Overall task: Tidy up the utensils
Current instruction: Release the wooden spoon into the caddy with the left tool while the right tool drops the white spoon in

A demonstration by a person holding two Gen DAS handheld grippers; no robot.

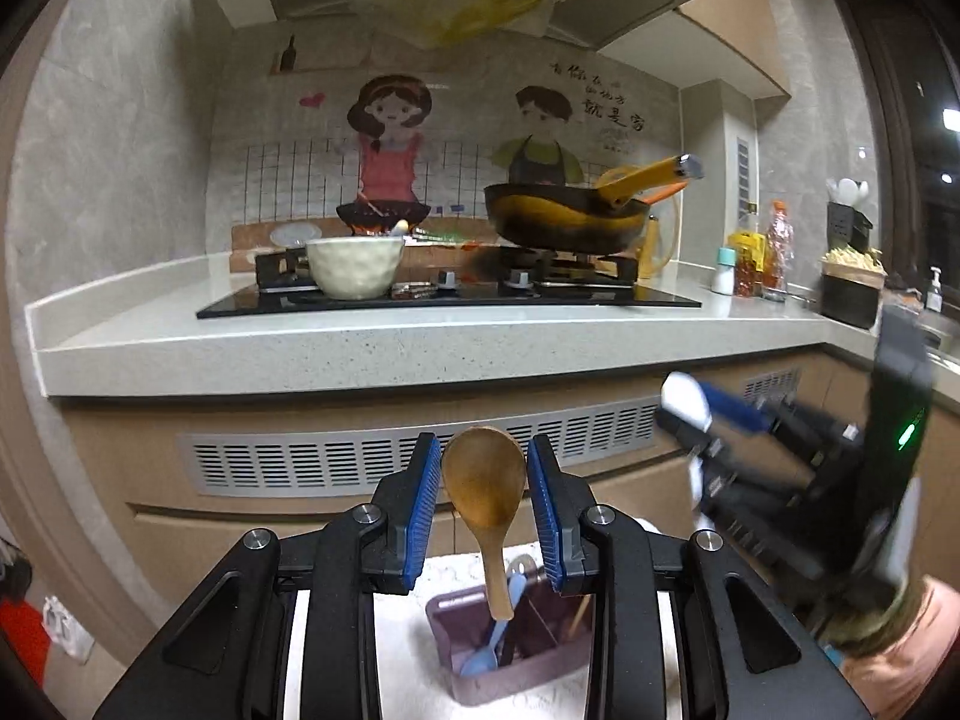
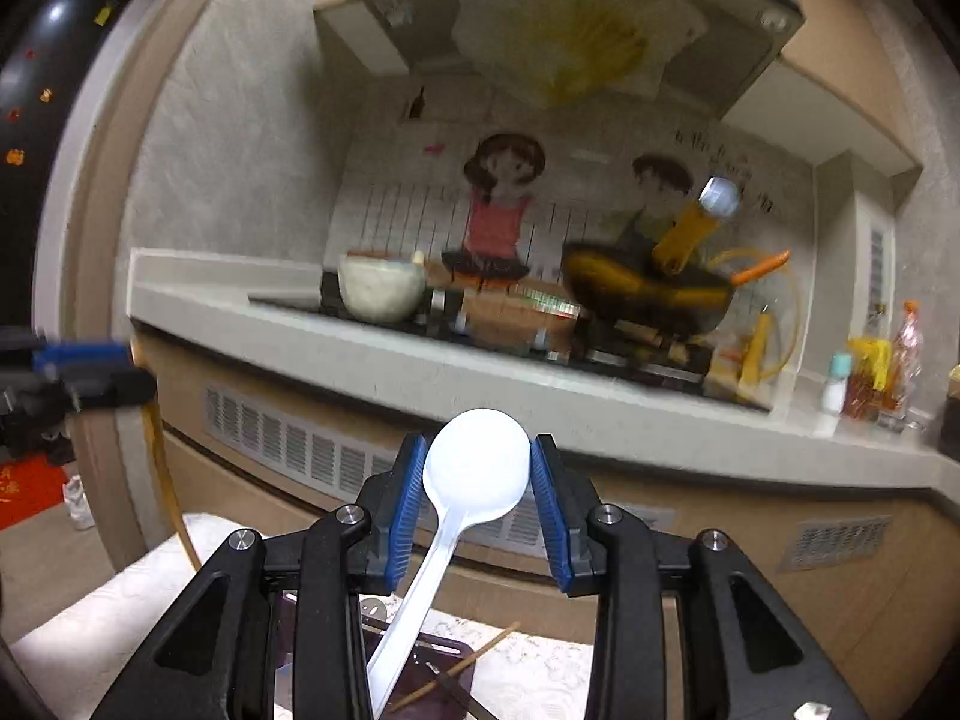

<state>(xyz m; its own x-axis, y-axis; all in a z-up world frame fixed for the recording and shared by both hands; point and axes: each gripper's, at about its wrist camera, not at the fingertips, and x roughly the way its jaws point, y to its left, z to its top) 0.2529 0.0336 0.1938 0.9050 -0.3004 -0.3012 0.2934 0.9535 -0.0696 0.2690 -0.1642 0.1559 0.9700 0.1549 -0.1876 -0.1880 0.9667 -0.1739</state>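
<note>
the brown wooden spoon [image 1: 483, 480] hangs bowl up, handle pointing down, clamped in the left tongs [image 1: 483, 468] above the purple plastic utensil holder [image 1: 474, 654]. the white plastic spoon [image 2: 474, 468], also bowl up, is clamped in the right tongs [image 2: 477, 480]. a cream bowl [image 1: 354, 267] sits on the tabletop [image 1: 360, 348] beyond.

The wooden spoon [image 1: 483, 480] looks matt, its brown bowl smooth with a faint grain. The white spoon [image 2: 477, 468] is plastic with a soft sheen. The left hand-held gripper [image 1: 483, 468] is matt black plastic with ribbed blue pads [image 1: 420, 504] and shiny metal pins; the right hand-held gripper [image 2: 478, 480] looks the same. The purple holder [image 1: 474, 648] is smooth plastic, set on a white embossed cloth [image 1: 414, 660]. The far table [image 1: 360, 348] is speckled, polished stone. The hob [image 1: 450, 300] is glossy black glass, and the cream bowl [image 1: 355, 267] is dimpled.
</note>
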